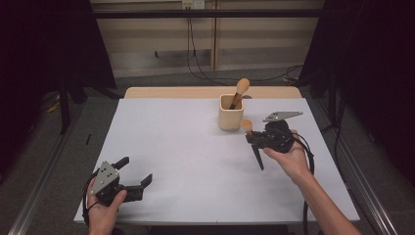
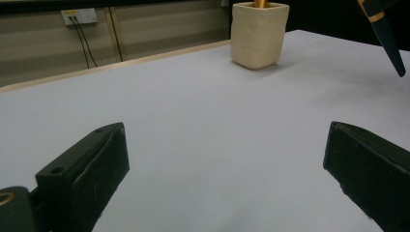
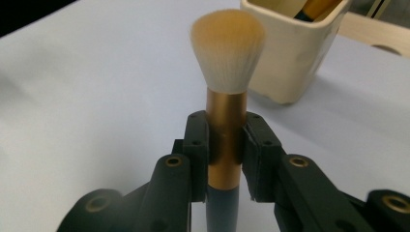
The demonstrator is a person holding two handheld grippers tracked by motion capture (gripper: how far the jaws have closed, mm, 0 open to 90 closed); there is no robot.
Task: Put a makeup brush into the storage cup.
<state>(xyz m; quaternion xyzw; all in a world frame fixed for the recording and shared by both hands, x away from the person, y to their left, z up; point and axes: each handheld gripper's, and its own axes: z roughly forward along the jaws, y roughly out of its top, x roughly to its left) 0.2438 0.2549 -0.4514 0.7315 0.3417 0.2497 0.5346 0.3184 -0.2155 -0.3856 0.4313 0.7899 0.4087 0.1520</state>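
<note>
Right gripper (image 3: 225, 150) clamping brush (image 3: 226, 96) by gold collar, bristles up, just beside cup (image 1: 230, 113) — second brush (image 1: 240, 92) already standing inside. Risk: brush slipping or tilting, bumping cup rim, tipping cup. Left gripper (image 1: 135, 172) resting wide open, holding nothing.

Two bare forearms, no sleeves. Each hand carries a black two-jaw gripper, left gripper (image 1: 134, 172) and right gripper (image 1: 249, 138) (grey three-cornered plate on top), brass-ringed screw holes, trailing black cable.
</note>
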